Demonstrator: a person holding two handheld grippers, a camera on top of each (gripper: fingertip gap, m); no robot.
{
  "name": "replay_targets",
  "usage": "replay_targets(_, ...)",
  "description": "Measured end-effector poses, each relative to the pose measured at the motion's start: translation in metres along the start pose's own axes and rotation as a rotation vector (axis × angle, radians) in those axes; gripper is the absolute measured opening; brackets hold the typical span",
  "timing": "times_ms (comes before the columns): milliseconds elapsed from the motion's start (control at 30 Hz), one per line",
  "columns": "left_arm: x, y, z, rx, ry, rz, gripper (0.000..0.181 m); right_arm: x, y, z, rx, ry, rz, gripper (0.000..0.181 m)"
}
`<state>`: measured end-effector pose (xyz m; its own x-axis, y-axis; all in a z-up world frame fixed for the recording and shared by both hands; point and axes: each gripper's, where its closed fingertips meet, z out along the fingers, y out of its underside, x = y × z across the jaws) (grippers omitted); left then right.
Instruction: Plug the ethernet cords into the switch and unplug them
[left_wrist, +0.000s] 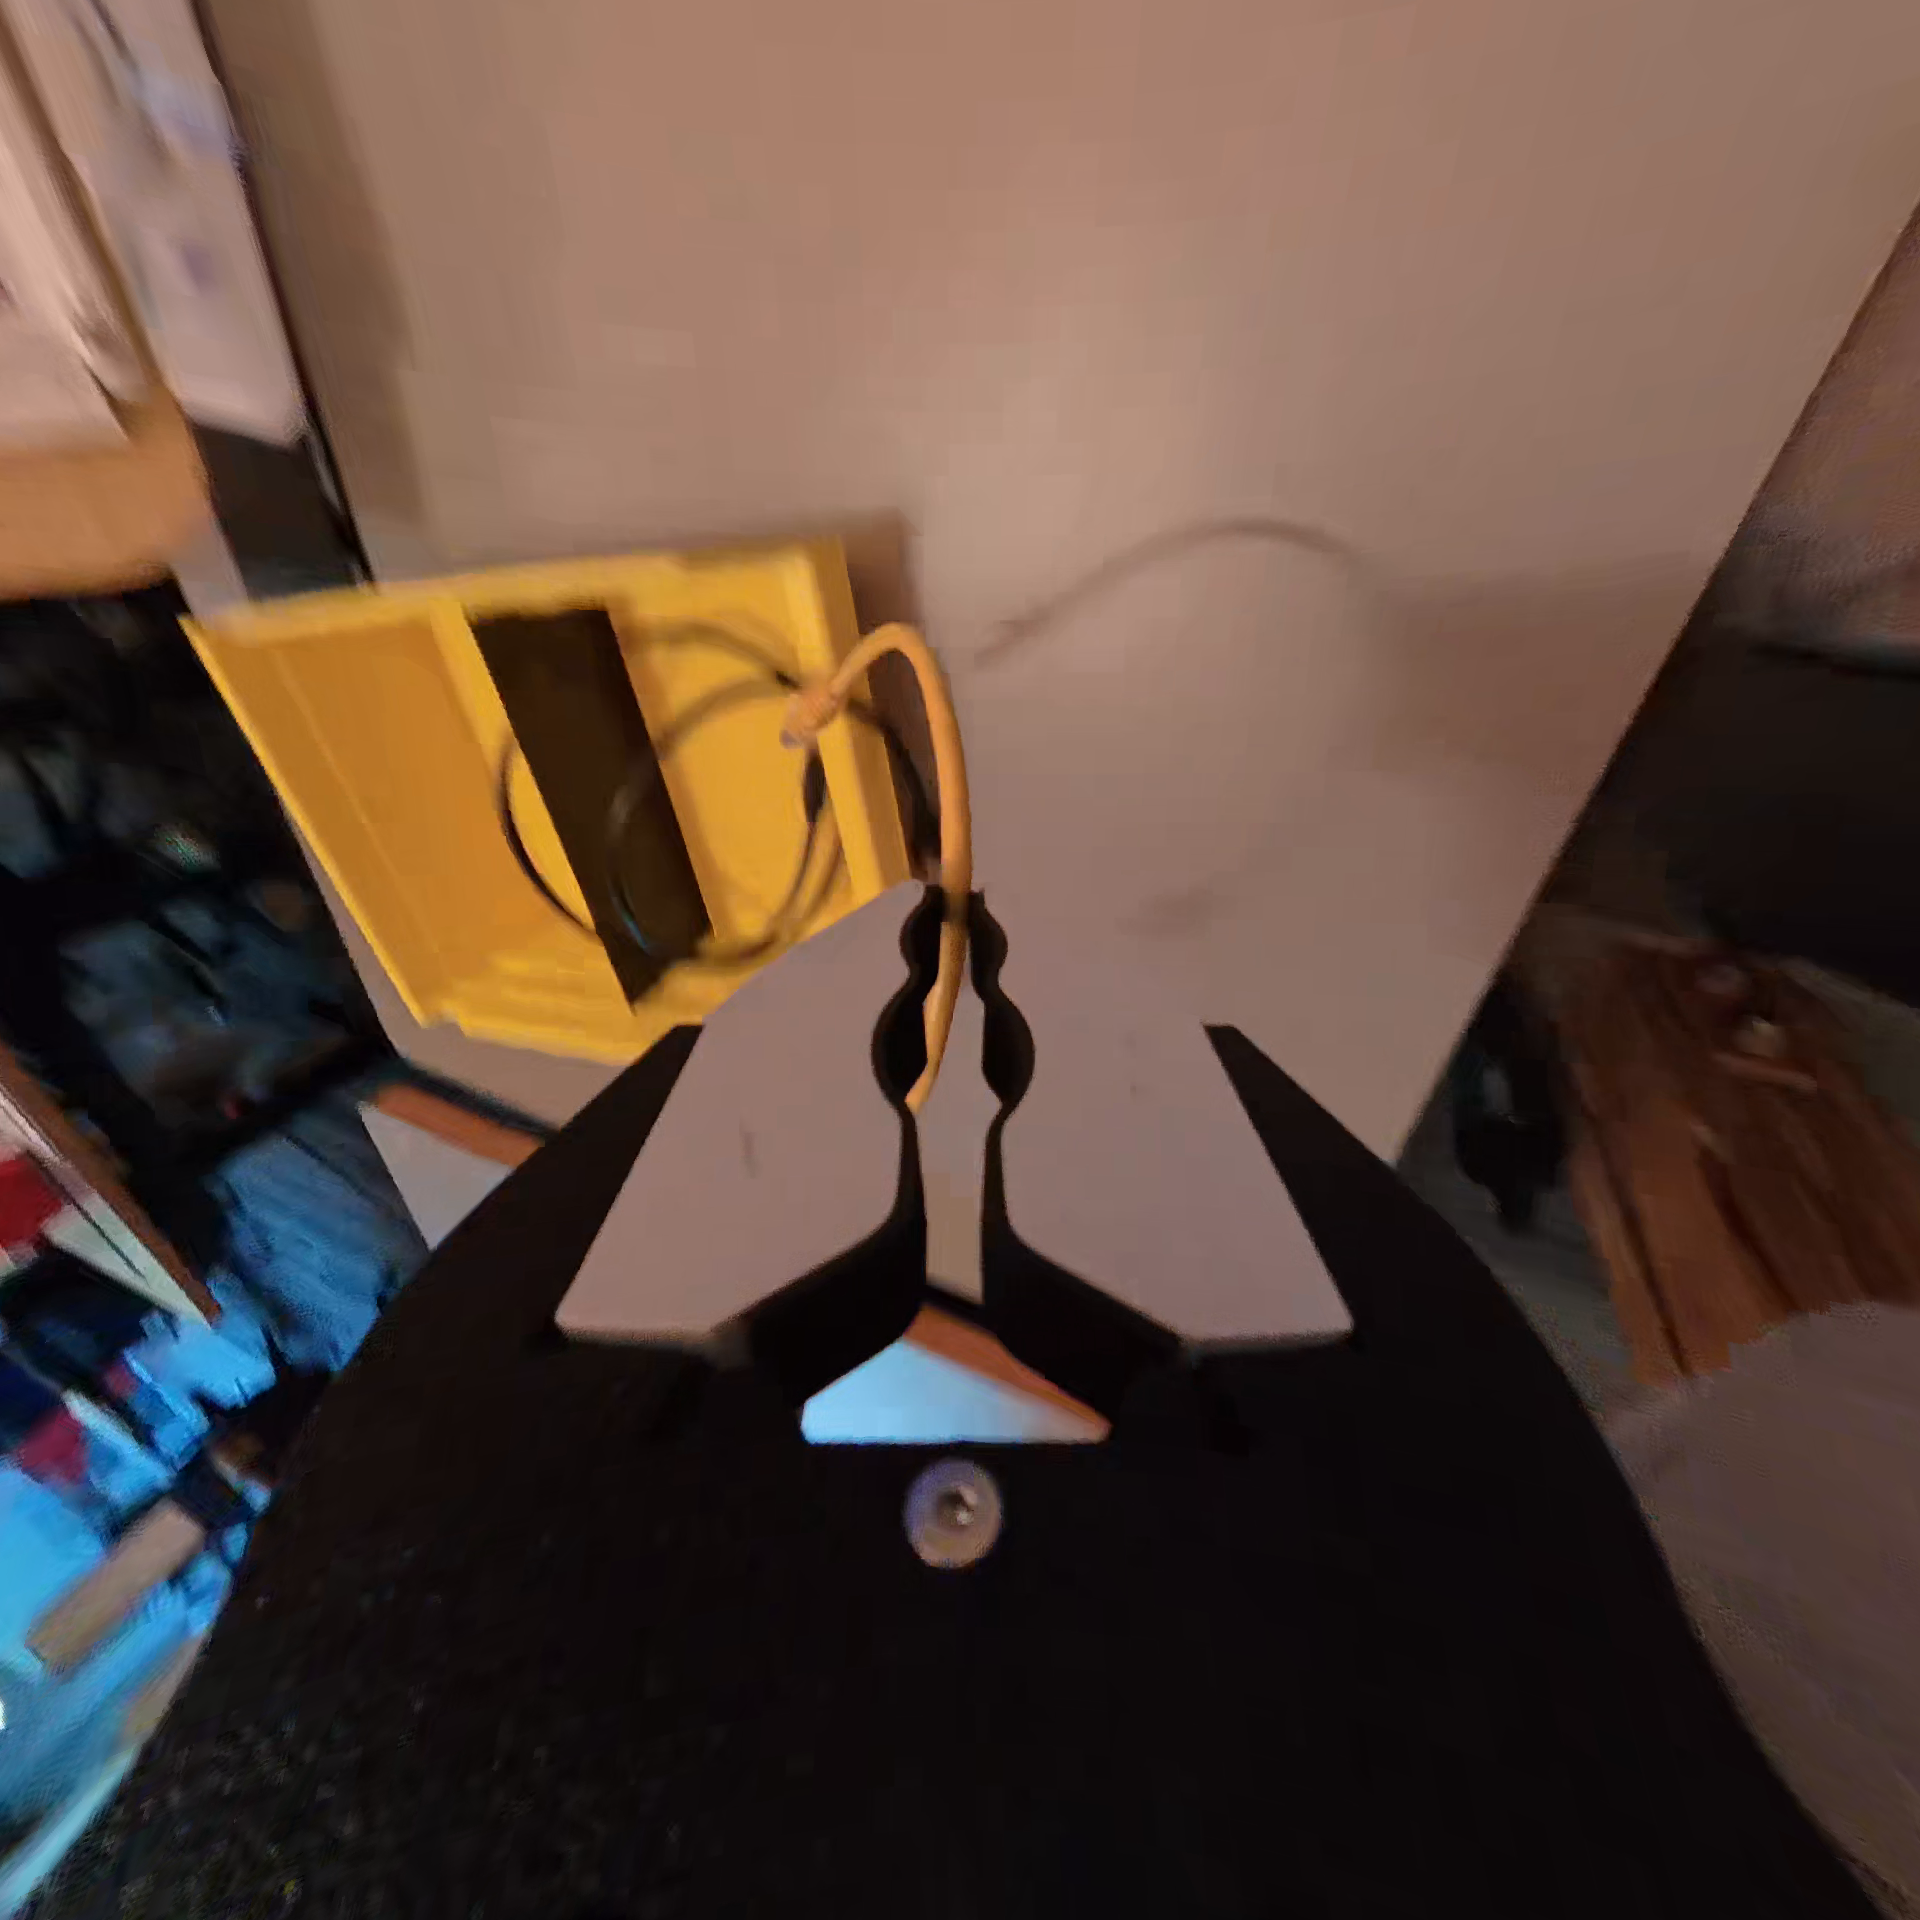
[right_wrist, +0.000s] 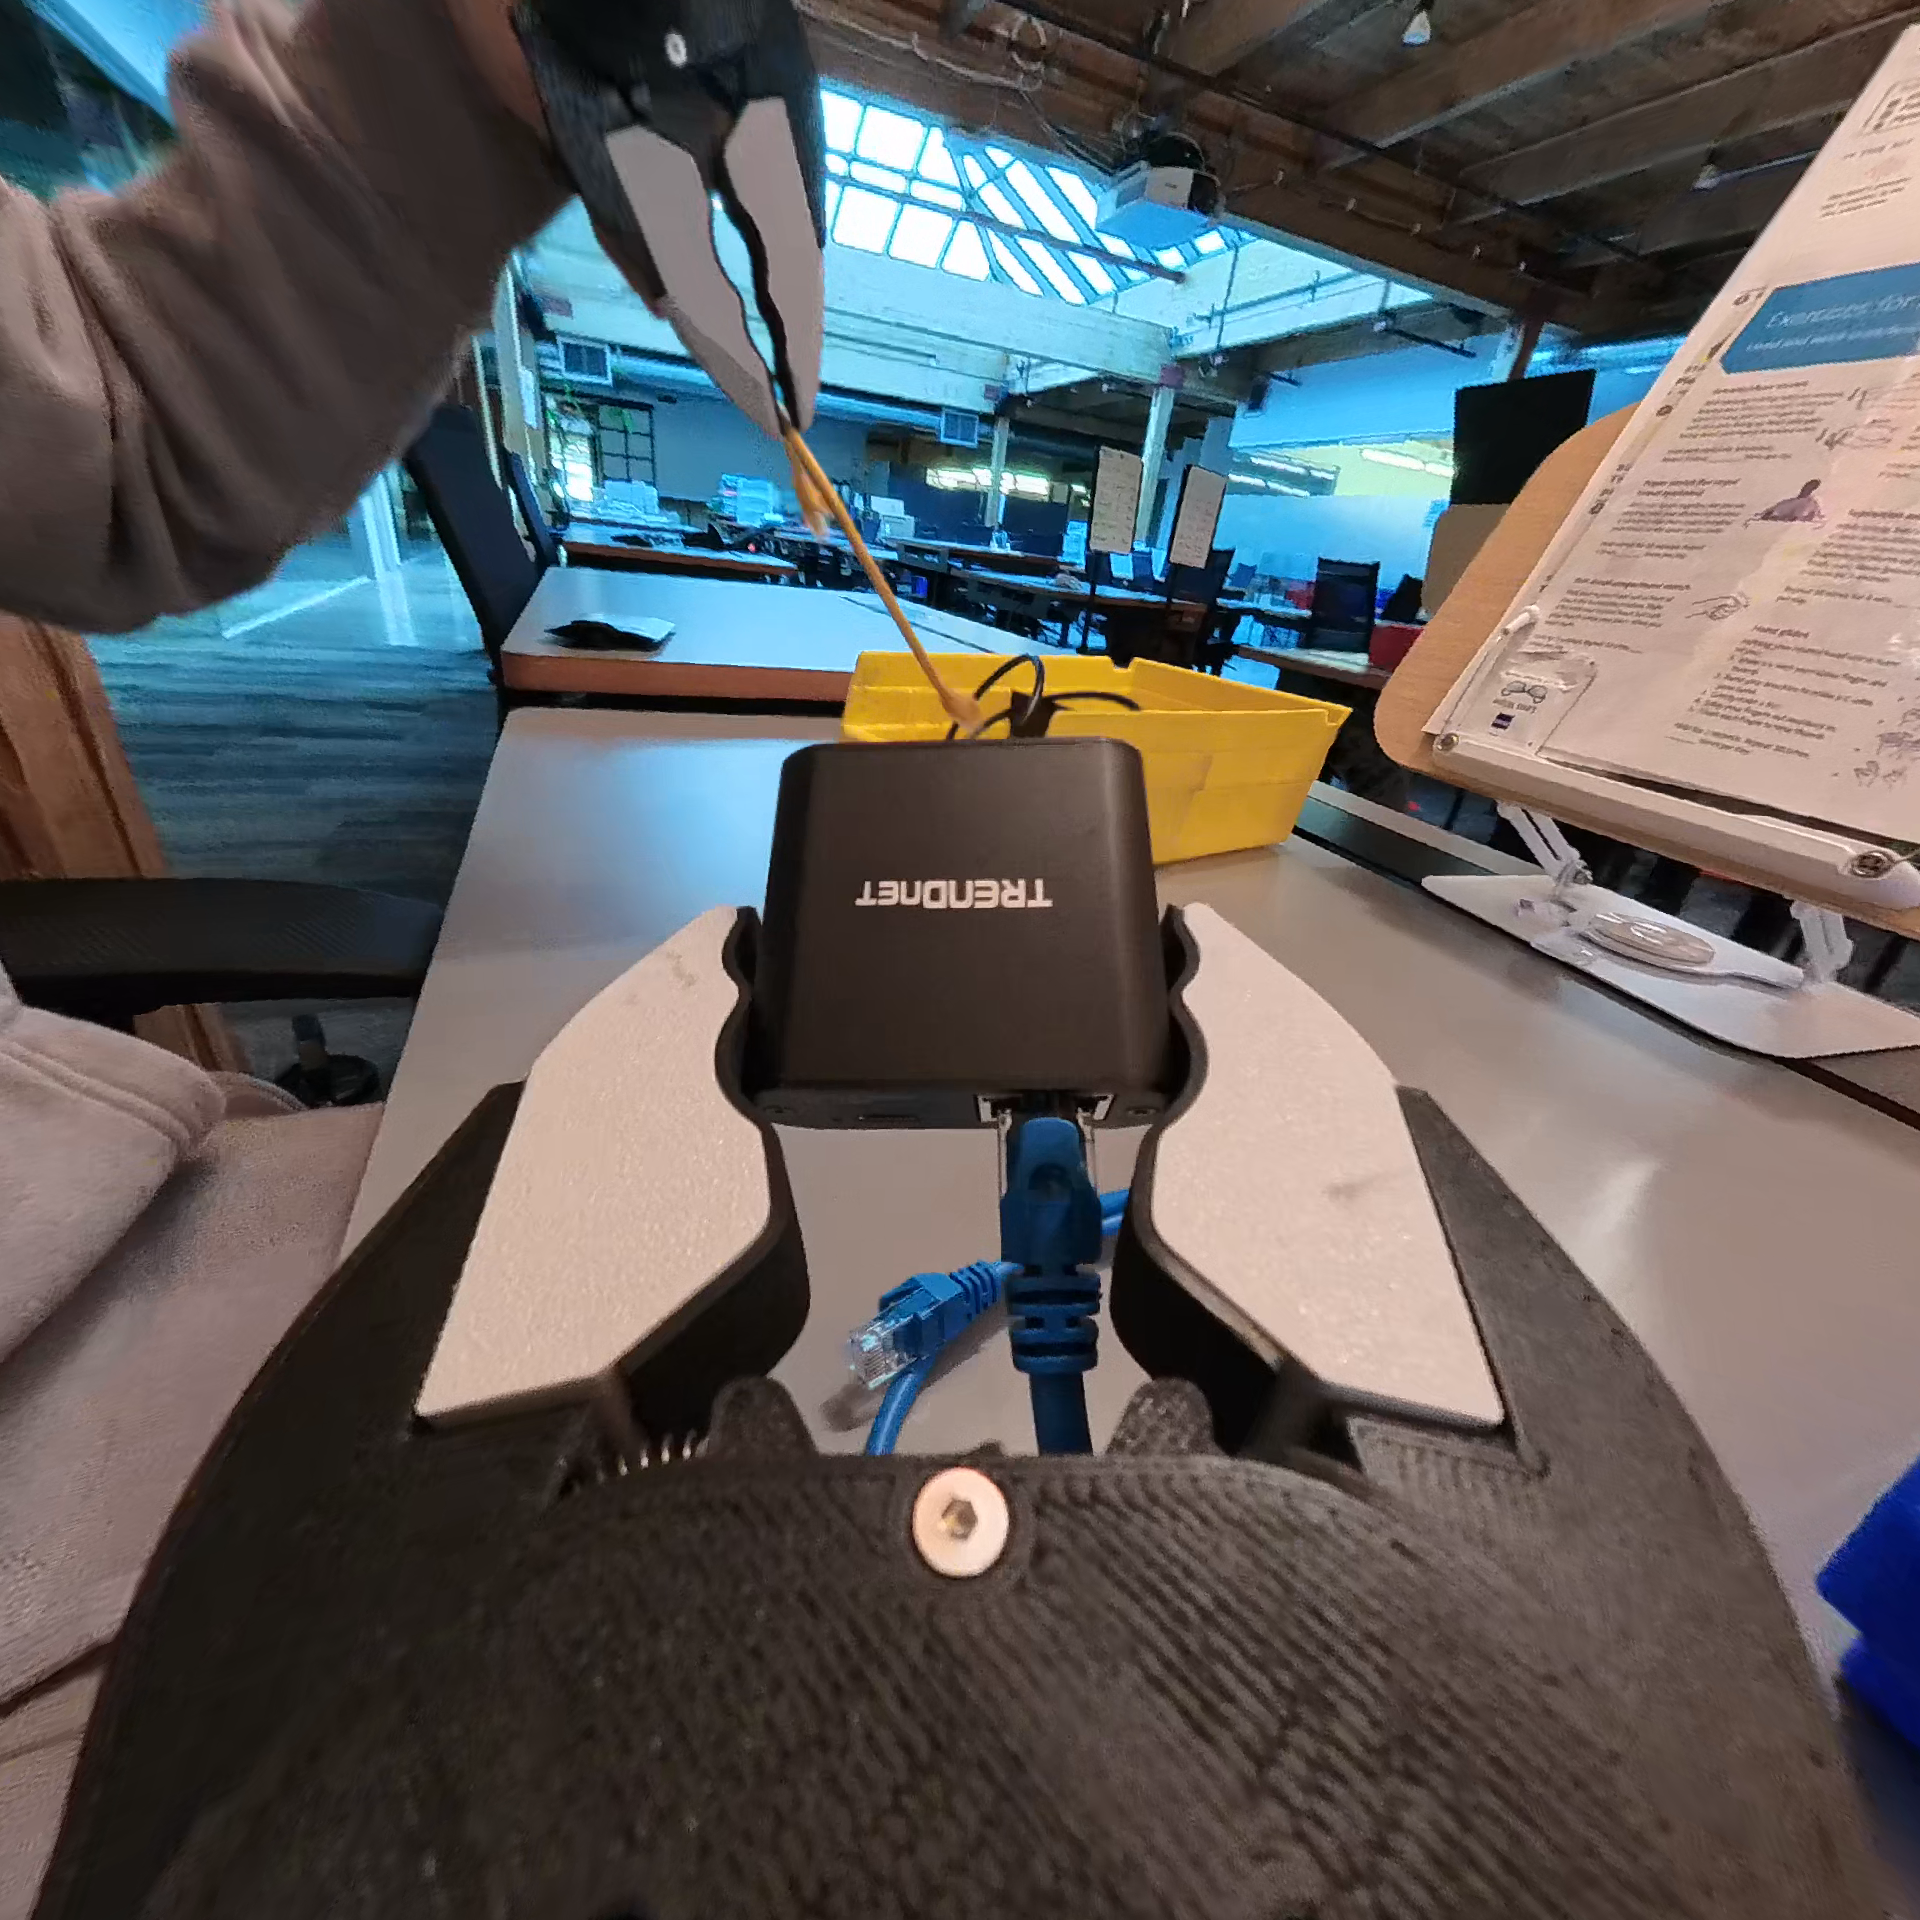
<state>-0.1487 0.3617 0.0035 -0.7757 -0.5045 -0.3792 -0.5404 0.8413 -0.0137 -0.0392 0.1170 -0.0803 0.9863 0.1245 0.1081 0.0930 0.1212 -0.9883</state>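
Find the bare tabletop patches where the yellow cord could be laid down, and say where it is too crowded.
Bare table lies left of the switch, up to the left edge, and right of it, between the yellow bin and document stand. Crowded: between the right gripper's fingers, where blue cords lie.

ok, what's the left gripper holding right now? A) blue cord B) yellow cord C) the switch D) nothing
B: the left gripper is shut on the thin yellow cord, lifted above the yellow bin; the right gripper clamps the switch.
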Motion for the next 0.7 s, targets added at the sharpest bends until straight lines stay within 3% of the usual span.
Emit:
replay_targets(167,0.009,-0.090,0.016,0.442,-0.087,0.028,0.004,-0.001,-0.009,-0.013,0.076,-0.053,0.020,0.073)
replay_targets(333,0.052,-0.146,0.078,0.709,-0.062,0.183,0.004,0.008,-0.006,-0.032,0.032,-0.047,-0.027,0.073)
replay_targets(467,0.089,-0.149,0.126,0.731,0.076,0.250,0.004,0.022,0.002,-0.044,-0.039,0.016,-0.052,0.073)
replay_targets(600,0.098,-0.121,0.157,0.626,0.223,0.214,0.004,0.026,0.002,-0.044,-0.042,0.037,-0.030,0.073)
replay_targets(700,0.095,-0.101,0.166,0.556,0.309,0.088,0.011,0.026,0.004,-0.043,-0.054,0.036,-0.037,0.073)
